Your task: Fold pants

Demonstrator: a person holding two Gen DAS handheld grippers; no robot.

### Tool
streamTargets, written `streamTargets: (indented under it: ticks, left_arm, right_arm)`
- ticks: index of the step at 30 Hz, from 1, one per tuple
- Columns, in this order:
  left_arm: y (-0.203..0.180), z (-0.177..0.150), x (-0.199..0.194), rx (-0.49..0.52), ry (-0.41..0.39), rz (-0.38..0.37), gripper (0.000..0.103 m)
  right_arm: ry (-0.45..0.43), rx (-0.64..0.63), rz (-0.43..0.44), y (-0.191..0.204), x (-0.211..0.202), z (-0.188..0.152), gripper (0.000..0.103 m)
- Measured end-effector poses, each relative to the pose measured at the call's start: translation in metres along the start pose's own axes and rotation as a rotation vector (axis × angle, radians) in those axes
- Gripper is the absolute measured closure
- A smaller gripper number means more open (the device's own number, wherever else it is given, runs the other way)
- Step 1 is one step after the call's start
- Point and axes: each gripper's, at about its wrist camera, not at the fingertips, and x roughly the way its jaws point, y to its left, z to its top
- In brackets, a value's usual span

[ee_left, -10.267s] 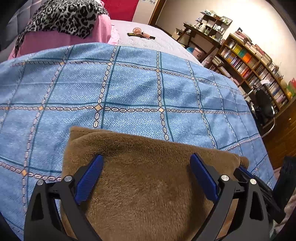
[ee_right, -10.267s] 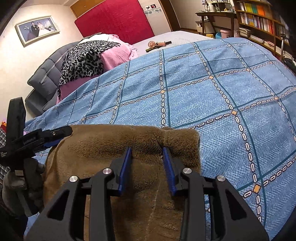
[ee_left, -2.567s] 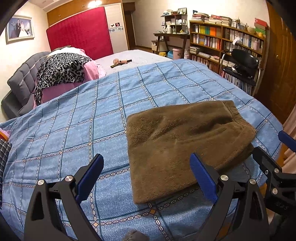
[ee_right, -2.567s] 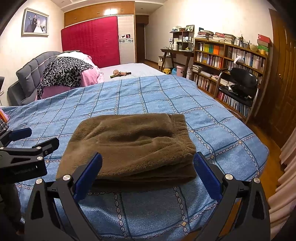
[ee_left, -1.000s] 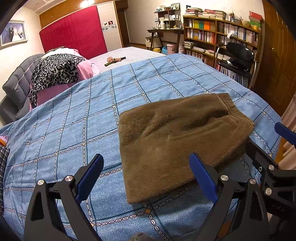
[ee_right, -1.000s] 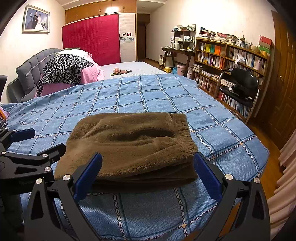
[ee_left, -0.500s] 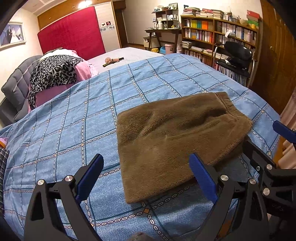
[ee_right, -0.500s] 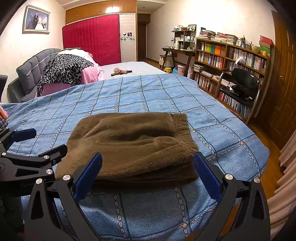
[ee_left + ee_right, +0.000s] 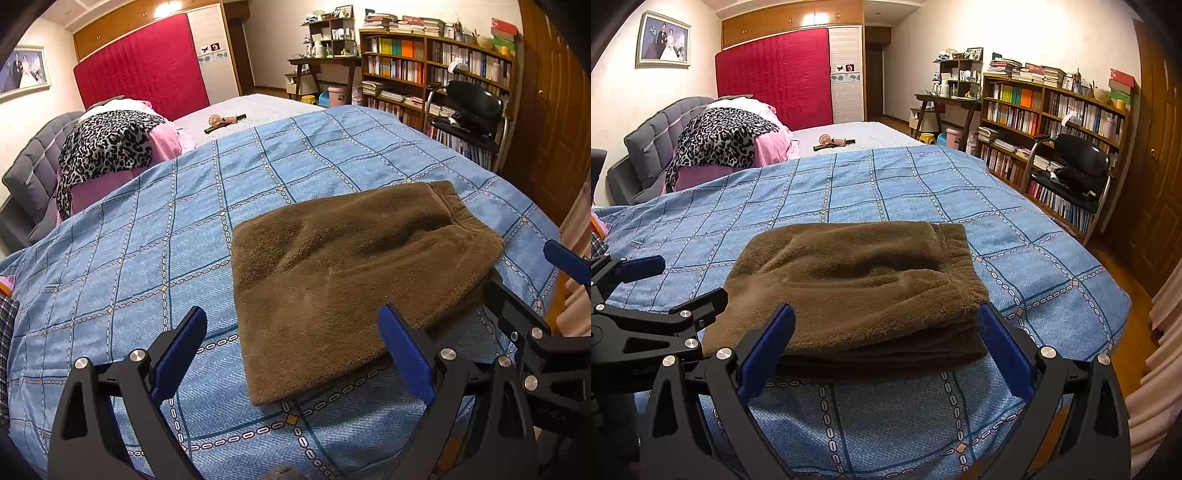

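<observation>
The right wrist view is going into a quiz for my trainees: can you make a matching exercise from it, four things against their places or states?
Things:
1. brown pants
2. leopard-print cloth
3. black chair
4. right gripper

Places or states:
A. by the bookshelf
B. open, holding nothing
C. folded on the blue bedspread
D. draped over pink bedding near the headboard

Pairs: 1-C, 2-D, 3-A, 4-B
</observation>
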Motion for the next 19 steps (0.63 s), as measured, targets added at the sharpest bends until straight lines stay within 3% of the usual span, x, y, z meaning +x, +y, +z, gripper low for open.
streamTargets:
  ticks: [19]
  left_arm:
    - [0.0072, 0.0013, 0.0055, -0.031, 0.023, 0.006, 0.01]
  right_arm:
    - [0.016, 0.009, 0.01, -0.0045, 0.0056, -0.0044, 0.003]
